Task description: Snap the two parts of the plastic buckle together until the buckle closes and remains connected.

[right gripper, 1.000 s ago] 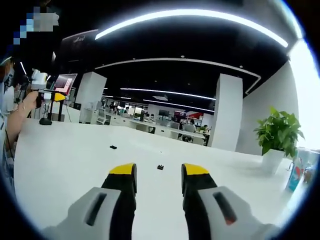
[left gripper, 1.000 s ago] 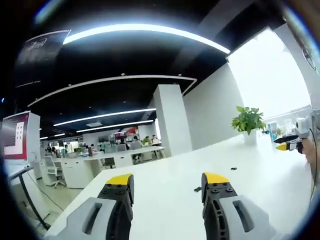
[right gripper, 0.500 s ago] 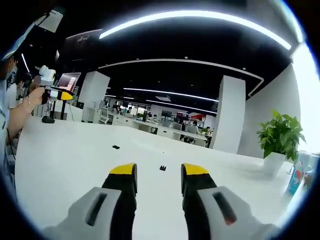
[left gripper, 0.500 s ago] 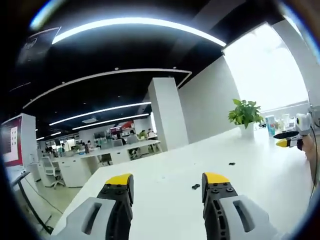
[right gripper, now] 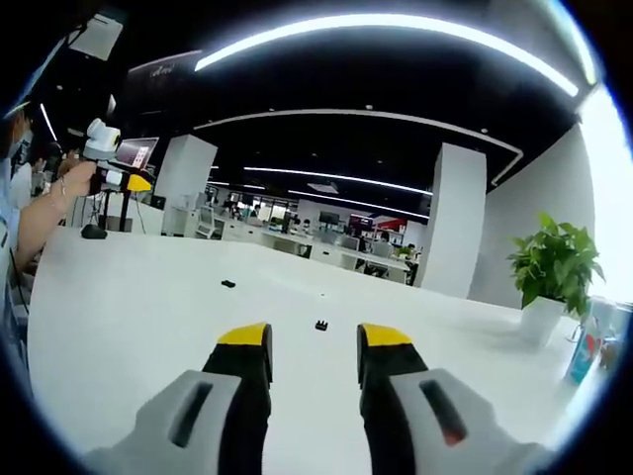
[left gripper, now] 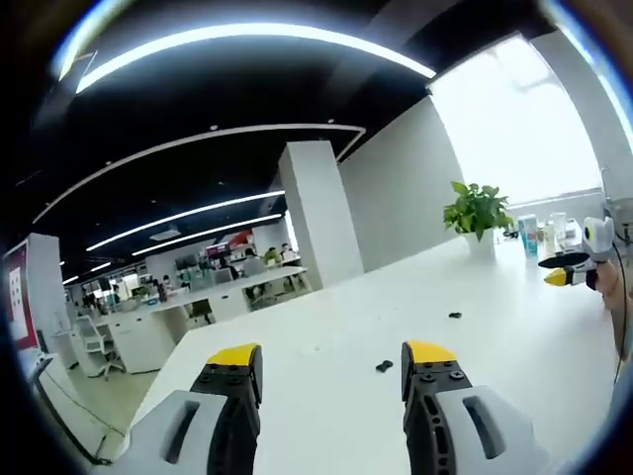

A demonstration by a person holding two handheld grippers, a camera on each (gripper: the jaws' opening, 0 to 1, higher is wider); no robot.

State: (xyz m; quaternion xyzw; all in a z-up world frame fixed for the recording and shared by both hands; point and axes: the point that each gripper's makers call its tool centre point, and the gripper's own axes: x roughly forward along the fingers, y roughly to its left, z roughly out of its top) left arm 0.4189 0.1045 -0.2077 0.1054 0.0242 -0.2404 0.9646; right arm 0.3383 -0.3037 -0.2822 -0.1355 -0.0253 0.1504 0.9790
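Note:
Two small black buckle parts lie apart on the white table [left gripper: 326,396]. In the left gripper view one buckle part [left gripper: 383,366] lies just ahead of my right jaw and the other buckle part [left gripper: 455,317] lies farther off to the right. In the right gripper view one buckle part [right gripper: 321,325] sits between and beyond my jaws, the other buckle part [right gripper: 228,284] farther left. My left gripper [left gripper: 330,358] is open and empty above the table. My right gripper [right gripper: 313,339] is open and empty too. Each gripper appears in the other's view: right gripper [left gripper: 566,270], left gripper [right gripper: 119,175].
A potted plant [left gripper: 477,214] stands at the table's far end, with bottles [left gripper: 539,236] beside it. A person's arm [right gripper: 40,213] holds the left gripper at the left edge. A black object [right gripper: 93,233] lies on the table near it. Office desks and a white pillar [right gripper: 447,223] stand behind.
The left gripper view has swung leftward-downward, so plant and buckle parts shifted left in it. In the right gripper view the left gripper has risen slightly. The buckle parts lie where they were.

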